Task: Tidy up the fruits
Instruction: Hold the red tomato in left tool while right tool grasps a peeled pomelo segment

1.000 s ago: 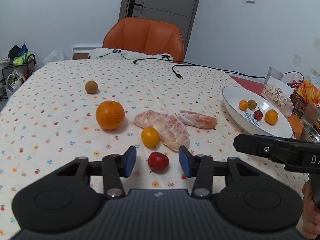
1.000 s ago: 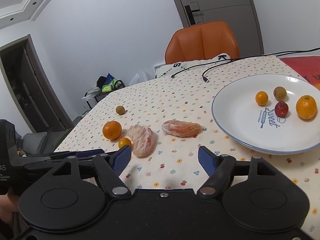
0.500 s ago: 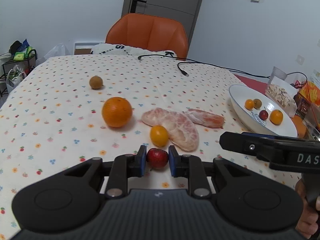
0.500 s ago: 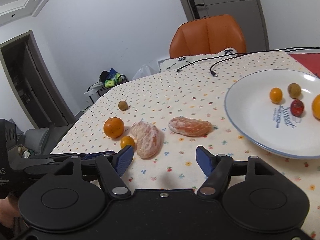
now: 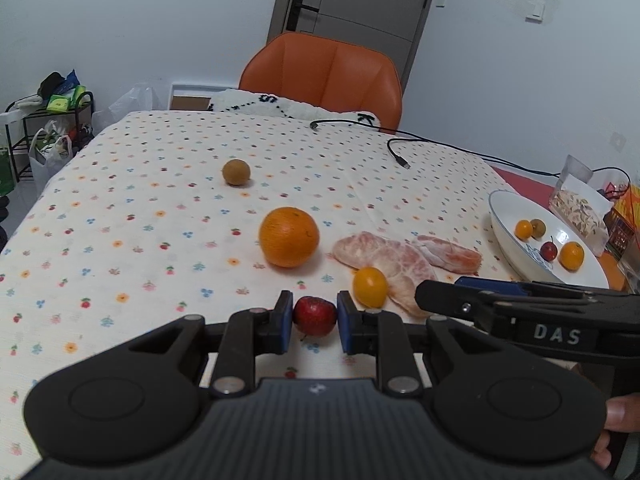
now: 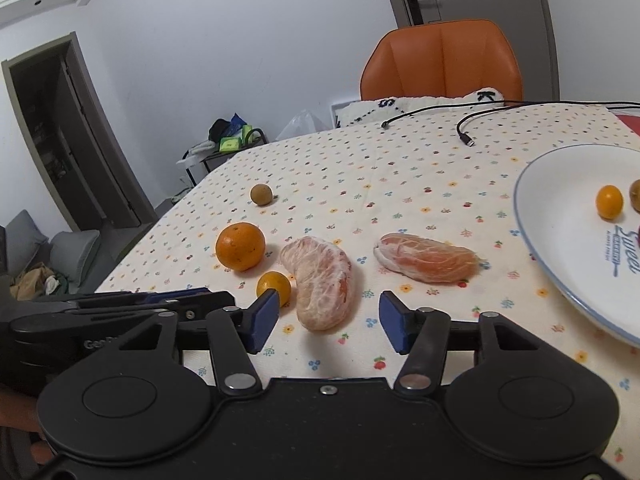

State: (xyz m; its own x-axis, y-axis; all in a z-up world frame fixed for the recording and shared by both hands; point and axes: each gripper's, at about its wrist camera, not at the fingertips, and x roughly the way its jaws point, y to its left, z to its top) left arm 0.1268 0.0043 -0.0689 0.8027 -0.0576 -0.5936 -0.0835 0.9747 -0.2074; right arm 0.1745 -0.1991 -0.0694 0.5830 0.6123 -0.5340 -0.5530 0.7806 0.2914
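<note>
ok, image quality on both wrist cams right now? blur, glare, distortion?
Left wrist view: sharp, soft even light, faint shadow under the big orange; the door frame leans from fisheye, corners vignetted. Right wrist view: also sharp, no glare on the plate; the dark doorway bows strongly.

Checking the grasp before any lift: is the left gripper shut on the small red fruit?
Shut on it: the left gripper has both blue pads pressed against the sides of the small red fruit.

red fruit (image 5: 315, 315): small, round, lower centre, clamped between blue pads
orange (image 5: 289, 237): whole, centre
peeled segments (image 5: 384, 260): two, right of centre
plate (image 5: 504, 220): white, right edge, four small fruits
</note>
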